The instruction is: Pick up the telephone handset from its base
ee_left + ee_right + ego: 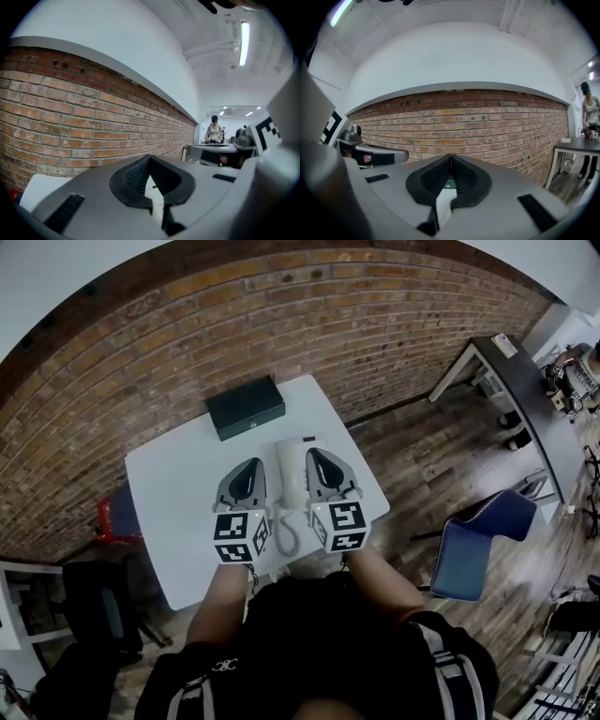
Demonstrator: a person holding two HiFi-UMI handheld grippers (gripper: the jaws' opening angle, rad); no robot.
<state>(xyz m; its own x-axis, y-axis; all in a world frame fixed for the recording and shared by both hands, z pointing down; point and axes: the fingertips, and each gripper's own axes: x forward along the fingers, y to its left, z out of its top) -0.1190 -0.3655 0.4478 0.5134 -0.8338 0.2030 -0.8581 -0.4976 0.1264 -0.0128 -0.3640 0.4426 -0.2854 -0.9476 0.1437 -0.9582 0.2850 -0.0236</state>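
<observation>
One white telephone handset (288, 476) is seen lying on its base (306, 442) near the middle of a white table (178, 484). Its coiled cord (285, 536) is trailed toward the table's near edge.

The handset is flanked by both tools. The left gripper (253, 463) is held just beside it on one side and the right gripper (312, 454) just beside it on the other. Both are carried above the tabletop, and neither is seen to touch the phone. Both claws are clenched on nothing. In the left gripper view the ribbed pads (135, 176) are met at their tips, with only white tabletop glimpsed through the gap behind them. The same is shown by the pads (432, 178) in the right gripper view.

The step in hand is judged to be the approach. For a clean pick, one claw would need to be spread before it is lowered, then set across the handset's narrow middle rather than an end. A straight lift is advised, so that the base is not dragged by the cord. The base could be steadied with the other tool.

A dark green box (246, 407) is set at the table's far edge by the brick wall (309, 324), well apart from the phone.
</observation>
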